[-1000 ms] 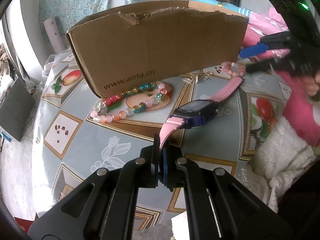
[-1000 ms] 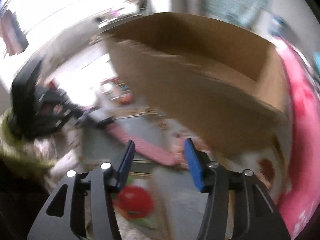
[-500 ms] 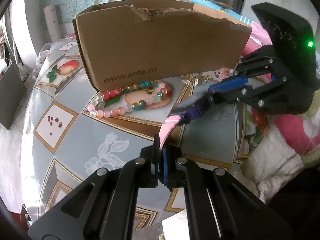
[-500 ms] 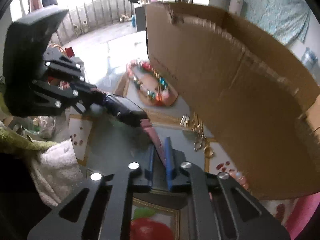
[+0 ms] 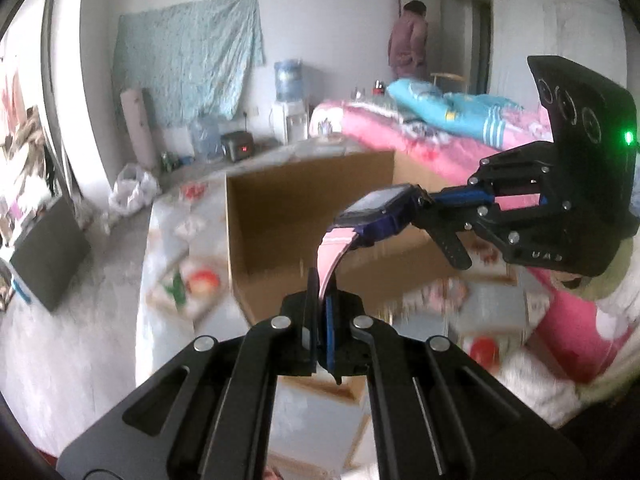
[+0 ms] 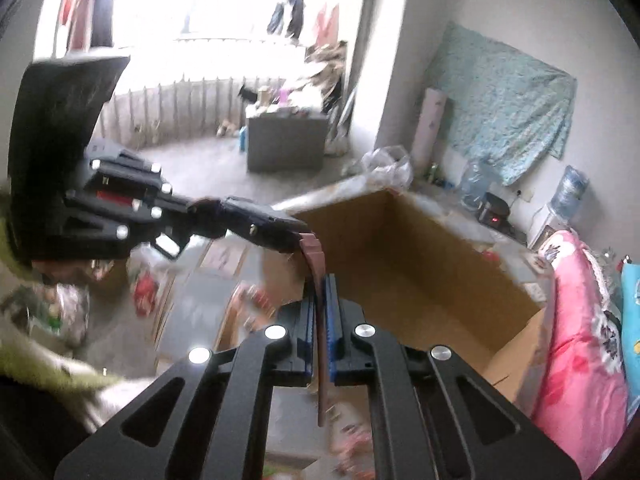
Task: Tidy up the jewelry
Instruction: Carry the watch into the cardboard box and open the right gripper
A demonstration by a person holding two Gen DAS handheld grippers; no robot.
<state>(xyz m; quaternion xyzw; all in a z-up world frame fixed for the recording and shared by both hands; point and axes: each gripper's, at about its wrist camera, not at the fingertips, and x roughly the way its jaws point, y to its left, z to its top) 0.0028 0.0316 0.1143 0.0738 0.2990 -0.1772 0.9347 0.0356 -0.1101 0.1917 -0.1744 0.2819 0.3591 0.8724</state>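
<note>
A pink-strapped watch with a dark purple face [image 5: 380, 210] hangs in the air between both grippers, above the table. My left gripper [image 5: 319, 316] is shut on one pink strap end. My right gripper [image 6: 319, 320] is shut on the other strap end [image 6: 314, 264]. Each gripper shows in the other's view: the right one [image 5: 440, 200] at the right, the left one [image 6: 192, 216] at the left. The open cardboard box [image 5: 296, 208] stands just behind and below the watch; its empty inside shows in the right wrist view [image 6: 420, 272].
The patterned tablecloth [image 5: 176, 264] lies blurred below. A pink bed [image 6: 580, 320] borders the table on one side. A white towel [image 5: 540, 380] lies at the table's near right. Beads on the table are a blur [image 6: 256, 300].
Both grippers have lifted the watch off the table, level with the box's top. The views tilted up, so the room now shows. A second ago the right gripper was open; it closed on the strap.
</note>
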